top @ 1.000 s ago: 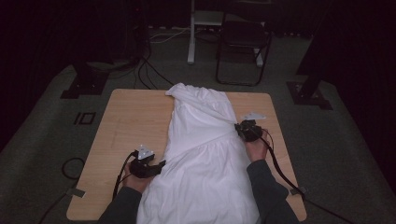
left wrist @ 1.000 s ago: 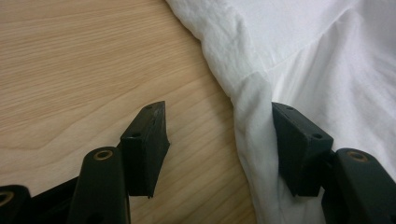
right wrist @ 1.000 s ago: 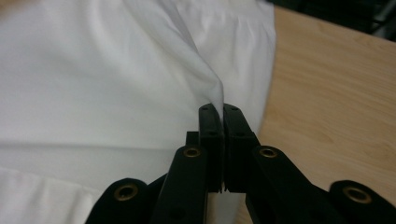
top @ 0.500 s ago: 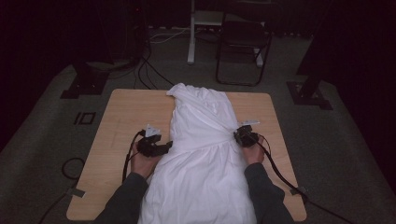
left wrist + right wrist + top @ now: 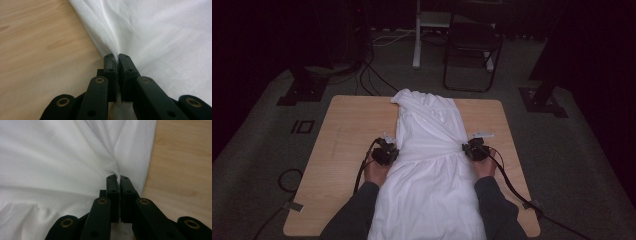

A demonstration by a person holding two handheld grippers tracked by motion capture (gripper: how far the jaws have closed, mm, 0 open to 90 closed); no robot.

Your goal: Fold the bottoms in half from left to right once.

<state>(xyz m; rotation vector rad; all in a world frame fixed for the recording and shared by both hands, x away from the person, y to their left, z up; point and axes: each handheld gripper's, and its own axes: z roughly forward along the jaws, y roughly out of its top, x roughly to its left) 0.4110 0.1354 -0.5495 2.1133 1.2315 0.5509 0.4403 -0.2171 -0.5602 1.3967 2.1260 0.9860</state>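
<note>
White garment point(image 5: 429, 165) lies lengthwise down the middle of the wooden tabletop point(image 5: 347, 130), near end hanging over the person's edge. Left hand-held gripper point(image 5: 385, 151) has just been closing; jaws now pinched tight on cloth at the garment's left edge. Right hand-held gripper point(image 5: 474, 149) clamped tight on fabric at the opposite edge, approx. level w/ the left.
</note>
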